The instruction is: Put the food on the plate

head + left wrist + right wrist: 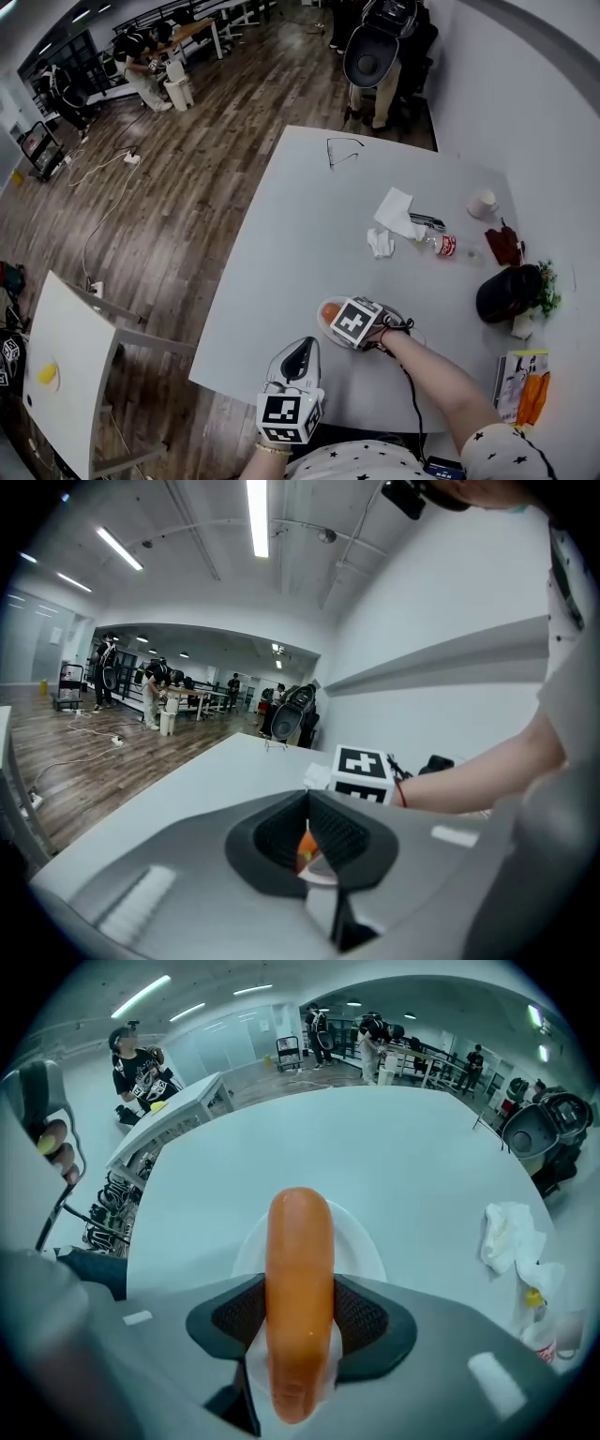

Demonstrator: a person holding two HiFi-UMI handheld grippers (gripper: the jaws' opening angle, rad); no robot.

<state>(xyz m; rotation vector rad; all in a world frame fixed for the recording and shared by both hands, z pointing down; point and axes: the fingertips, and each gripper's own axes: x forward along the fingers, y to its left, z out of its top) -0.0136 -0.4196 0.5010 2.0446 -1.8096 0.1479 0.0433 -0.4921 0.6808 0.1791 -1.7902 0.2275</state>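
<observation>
The right gripper (pixel 300 1335) is clamped on the middle of the sausage (pixel 300 1260), and the white plate (pixel 366 1241) lies directly beyond its jaws under the sausage's length, while the left gripper (pixel 309 836), jaws together and empty, is farther from it.

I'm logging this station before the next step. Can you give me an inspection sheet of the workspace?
Surface: pale grey table, no spills seen.
Job's things: white plate near the front edge; orange sausage over it.
Clutter: glasses, tissues, bottle, cup.
Grippers: right gripper jaws clamp the sausage; left gripper jaws together, empty.
Cables: black cable along the right forearm; cords on the floor.
Surroundings: wood floor, people at far desks.
</observation>
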